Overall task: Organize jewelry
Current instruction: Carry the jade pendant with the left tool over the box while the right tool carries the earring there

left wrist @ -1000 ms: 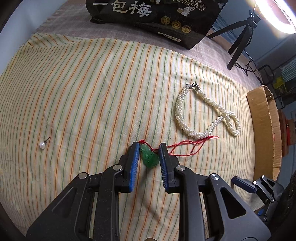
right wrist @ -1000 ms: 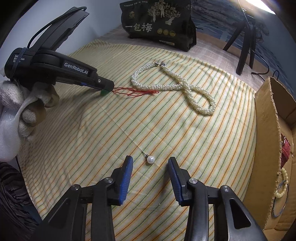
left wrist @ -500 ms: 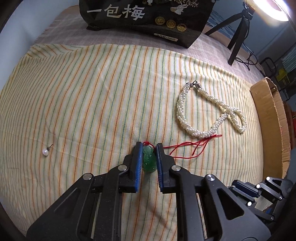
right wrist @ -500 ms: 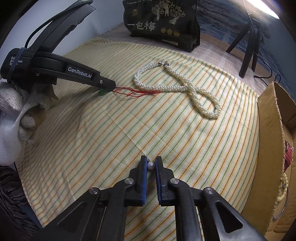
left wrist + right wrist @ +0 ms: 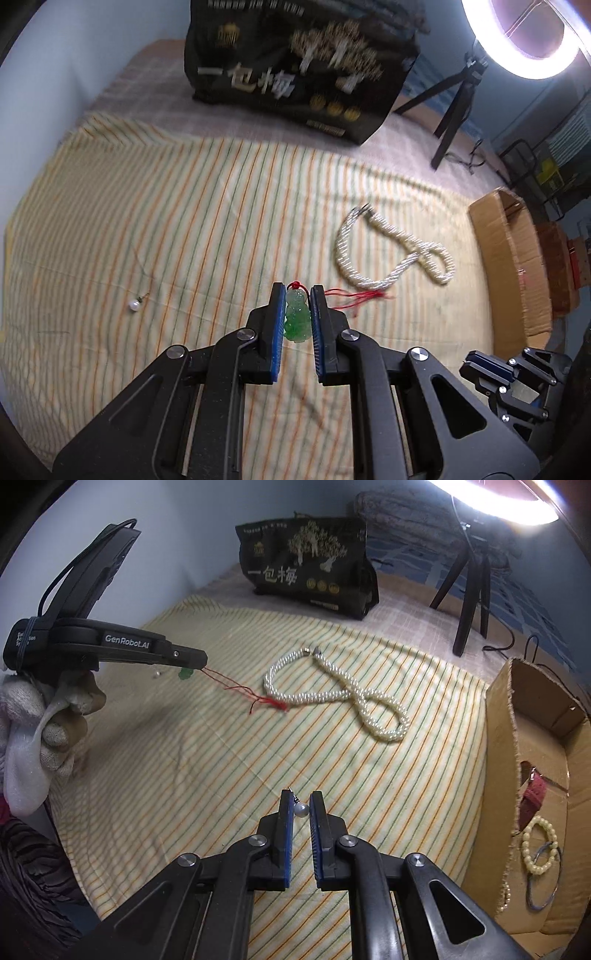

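Left wrist view: left gripper [image 5: 298, 293], blue pads clamped on a small carved green jade-like pendant [image 5: 296, 316] held above the yellow cloth with orange and green stripes [image 5: 184, 221]. A thin red cord [image 5: 354, 297] trails from the pendant's top to the right and down to the cloth. A pearl drop earring on a thin hook [image 5: 134, 305] lies on the cloth to the left, well apart. A twisted white multi-strand pearl necklace [image 5: 391, 254] lies in a crossed loop to the right, near the cord's end.

Right wrist view: right gripper [image 5: 300, 805], pads closed on a second small white pearl earring [image 5: 301, 809], hook pointing up-left, above the striped cloth. Open brown cardboard box [image 5: 502, 760] at the right edge of the cloth, holding a cream bead bracelet [image 5: 540, 847] and a dark red strap [image 5: 533, 792]. Black printed bag with gold trees and white characters [image 5: 306, 563] stands behind the cloth. Black tripod [image 5: 471, 590] under a lit ring light [image 5: 524, 40].
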`<state>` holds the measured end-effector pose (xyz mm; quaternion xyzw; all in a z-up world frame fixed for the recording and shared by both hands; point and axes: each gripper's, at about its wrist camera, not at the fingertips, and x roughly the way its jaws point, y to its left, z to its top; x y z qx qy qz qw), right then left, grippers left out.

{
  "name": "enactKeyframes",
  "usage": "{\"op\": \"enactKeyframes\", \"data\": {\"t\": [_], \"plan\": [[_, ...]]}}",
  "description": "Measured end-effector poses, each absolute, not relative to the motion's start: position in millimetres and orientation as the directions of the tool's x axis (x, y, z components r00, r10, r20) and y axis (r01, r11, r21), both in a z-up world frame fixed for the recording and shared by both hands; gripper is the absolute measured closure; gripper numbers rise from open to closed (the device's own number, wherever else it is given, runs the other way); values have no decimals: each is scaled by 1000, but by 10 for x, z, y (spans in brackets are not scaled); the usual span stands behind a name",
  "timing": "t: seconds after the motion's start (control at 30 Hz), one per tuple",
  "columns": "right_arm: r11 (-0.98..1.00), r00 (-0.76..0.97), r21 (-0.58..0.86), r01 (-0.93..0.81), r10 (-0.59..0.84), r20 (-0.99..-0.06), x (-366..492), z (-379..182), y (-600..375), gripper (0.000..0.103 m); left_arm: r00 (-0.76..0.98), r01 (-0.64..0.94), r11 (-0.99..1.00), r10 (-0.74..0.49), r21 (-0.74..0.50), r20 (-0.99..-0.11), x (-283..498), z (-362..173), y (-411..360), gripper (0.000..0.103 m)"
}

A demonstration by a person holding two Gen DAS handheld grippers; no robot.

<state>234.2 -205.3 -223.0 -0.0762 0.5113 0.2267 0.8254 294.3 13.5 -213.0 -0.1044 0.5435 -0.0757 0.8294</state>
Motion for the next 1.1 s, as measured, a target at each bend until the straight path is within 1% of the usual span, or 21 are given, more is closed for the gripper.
{"op": "enactKeyframes", "data": {"t": [0.2, 0.5, 0.77, 1.1], "plan": [[894, 424, 118, -432, 316, -849, 2302, -1959, -2164, 97, 471, 62, 958, -275, -280, -838, 2784, -1730, 73, 91], [923, 512, 129, -361, 312, -800, 2326, -1593, -2561, 97, 525, 131, 938, -341, -321, -780, 2659, -1343, -167, 91], [953, 583, 142, -268, 277, -764, 2324, -1334, -3049, 97, 525, 219, 907, -420, -360, -740, 2507, -1132, -524, 91], [974, 638, 161, -160, 227, -736, 2245, -1176, -3607, 97, 492, 342, 857, -514, -386, -703, 2340, -961, -1152, 91]]}}
